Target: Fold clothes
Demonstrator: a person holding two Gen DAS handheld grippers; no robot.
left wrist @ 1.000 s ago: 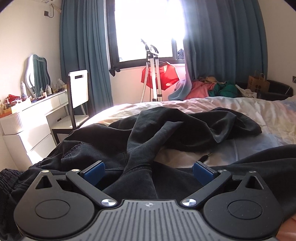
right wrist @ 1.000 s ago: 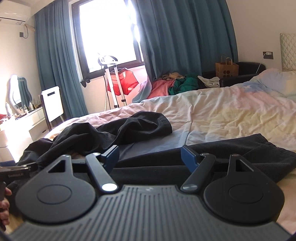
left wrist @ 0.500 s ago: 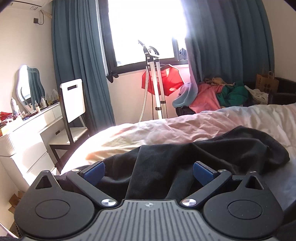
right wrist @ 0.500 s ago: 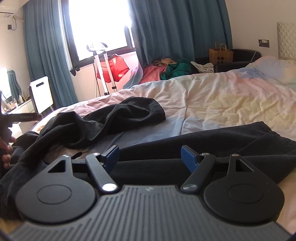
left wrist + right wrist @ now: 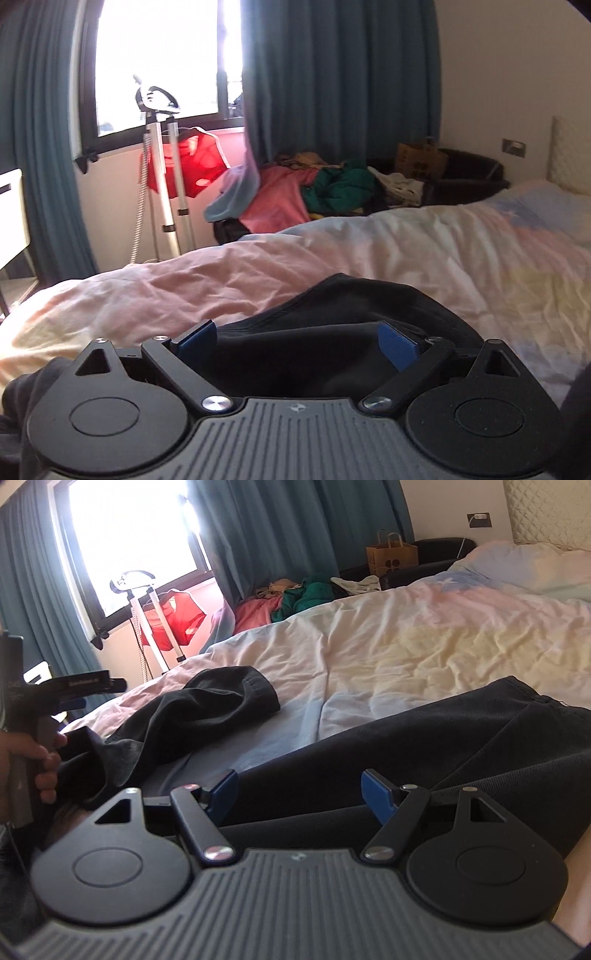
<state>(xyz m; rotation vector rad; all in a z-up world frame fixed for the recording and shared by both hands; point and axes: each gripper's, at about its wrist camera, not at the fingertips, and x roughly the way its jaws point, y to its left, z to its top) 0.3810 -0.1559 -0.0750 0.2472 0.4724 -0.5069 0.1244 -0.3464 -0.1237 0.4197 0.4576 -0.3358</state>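
Observation:
Black trousers (image 5: pixel 424 746) lie across a pastel bed sheet (image 5: pixel 424 627). One leg stretches flat under my right gripper (image 5: pixel 299 794), which is open with its blue pads just above the cloth. The other leg (image 5: pixel 207 709) lies crumpled to the left. My left gripper (image 5: pixel 297 341) is open, its blue pads either side of that crumpled leg's end (image 5: pixel 351 310), just above it. The left gripper also shows in the right wrist view (image 5: pixel 66 690), held in a hand at the far left.
A garment steamer stand (image 5: pixel 162 177) with a red garment stands by the window. A pile of pink and green clothes (image 5: pixel 314 192) lies beyond the bed. A paper bag (image 5: pixel 391 554) sits on a dark armchair. Pillows (image 5: pixel 535 565) lie at the bed's head.
My left gripper has moved forward and turned right, off the bunched waist part and over the far leg end. My right gripper has tilted and stays over the flat leg. Both stay open.

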